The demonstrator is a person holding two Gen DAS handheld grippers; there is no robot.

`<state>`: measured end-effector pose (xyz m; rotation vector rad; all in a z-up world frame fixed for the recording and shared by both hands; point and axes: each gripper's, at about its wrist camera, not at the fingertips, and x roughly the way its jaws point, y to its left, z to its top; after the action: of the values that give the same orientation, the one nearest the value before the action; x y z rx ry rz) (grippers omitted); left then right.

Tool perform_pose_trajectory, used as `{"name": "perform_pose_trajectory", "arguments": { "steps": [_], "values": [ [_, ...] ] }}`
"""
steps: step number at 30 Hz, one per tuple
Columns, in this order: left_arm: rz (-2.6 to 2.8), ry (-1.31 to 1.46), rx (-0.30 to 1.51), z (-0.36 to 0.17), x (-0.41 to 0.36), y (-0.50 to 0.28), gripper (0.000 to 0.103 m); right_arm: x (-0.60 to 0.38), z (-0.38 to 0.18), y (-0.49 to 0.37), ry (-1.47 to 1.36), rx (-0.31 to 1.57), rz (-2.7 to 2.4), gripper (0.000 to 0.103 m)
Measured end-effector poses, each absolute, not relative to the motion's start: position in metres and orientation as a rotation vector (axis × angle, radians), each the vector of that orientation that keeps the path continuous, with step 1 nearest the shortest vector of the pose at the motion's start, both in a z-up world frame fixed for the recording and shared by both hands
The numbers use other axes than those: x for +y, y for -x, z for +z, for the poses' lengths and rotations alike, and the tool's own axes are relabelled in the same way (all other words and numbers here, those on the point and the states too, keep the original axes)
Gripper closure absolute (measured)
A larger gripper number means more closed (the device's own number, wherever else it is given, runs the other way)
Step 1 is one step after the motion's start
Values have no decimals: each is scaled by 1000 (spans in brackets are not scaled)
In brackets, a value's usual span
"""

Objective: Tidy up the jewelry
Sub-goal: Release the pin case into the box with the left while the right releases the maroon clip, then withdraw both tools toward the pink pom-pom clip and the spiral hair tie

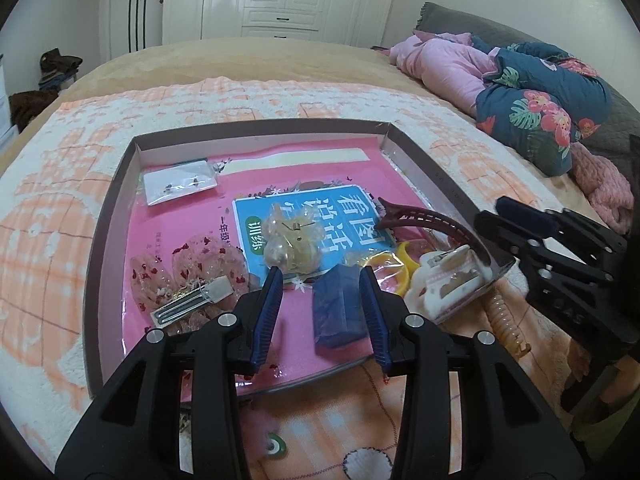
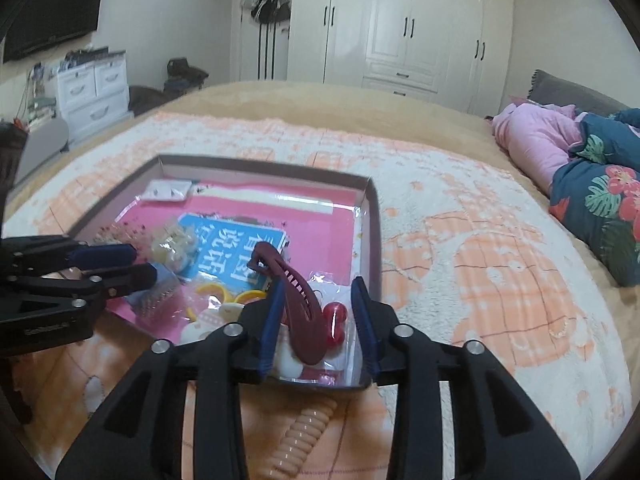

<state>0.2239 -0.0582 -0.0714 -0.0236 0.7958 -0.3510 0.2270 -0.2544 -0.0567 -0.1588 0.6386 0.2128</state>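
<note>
Two hand-held grippers work over a shallow cardboard box lid [image 1: 110, 208] set on a peach-and-white blanket [image 2: 480, 248] spread across a bed, where hair accessories and jewellery are being sorted.

Nearest the left wrist camera, the left gripper [image 1: 322, 314] stands with its blue-padded tongs apart around a blue glittery comb [image 1: 340, 312]; the comb lies close against the right-hand pad, with a clear gap on the other side, so it appears bracketed for a pick rather than clamped. The right gripper [image 2: 320, 320] likewise has its tongs spread, straddling the lower end of a dark red banana clip [image 2: 294, 304] and a red bead hair tie [image 2: 335, 320] in its clear wrapper; neither pad seems to press on them. A coiled peach hair tie [image 2: 304, 436] lies outside the lid on the blanket, just under that gripper.

Inside the lid, a pink workbook with a blue title panel [image 1: 308, 216] serves as the floor, seemingly to give the small pieces a flat, firm bed on soft bedding. At its near edge lie a sequined snap clip [image 1: 188, 280], a yellow claw clip [image 1: 396, 272] and a white bow clip [image 1: 444, 280]. Farther in sits a clear yellowish claw clip [image 1: 292, 240], and in the far left corner a white earring card [image 1: 180, 184].

Beyond, folded pink pyjamas [image 1: 444, 64] and a floral quilt [image 1: 536, 108] lie before white wardrobes [image 2: 404, 24].
</note>
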Motion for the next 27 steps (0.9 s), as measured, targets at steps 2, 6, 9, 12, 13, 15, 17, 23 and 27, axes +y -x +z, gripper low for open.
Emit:
{"name": "perform_pose_trajectory", "arguments": {
  "steps": [2,6,9,12,13,15,17,23,27],
  "values": [
    [-347,28,785,-68,-57,-221,63,-257,-51,-218,147,616,207,53],
    [-340,46,749,-57,-53,-212,54,-264,-40,-202,116,581,201,40],
    [-327,60,715,-49,-48,-202,41,-269,-33,-190,90,558,195,30],
    [-307,75,687,-42,-42,-193,30,-271,-29,-182,85,547,190,26],
    [-301,78,678,-39,-41,-190,26,-271,-28,-179,82,543,185,25],
    [-286,75,659,-35,-39,-183,21,-273,-28,-174,74,542,186,22],
    [-273,70,646,-32,-35,-176,18,-272,-28,-169,73,543,186,22],
    [-251,75,632,-30,-25,-160,12,-268,-30,-155,80,547,198,19],
    [-236,84,636,-33,-16,-152,12,-263,-33,-149,101,558,210,19]
  ]
}}
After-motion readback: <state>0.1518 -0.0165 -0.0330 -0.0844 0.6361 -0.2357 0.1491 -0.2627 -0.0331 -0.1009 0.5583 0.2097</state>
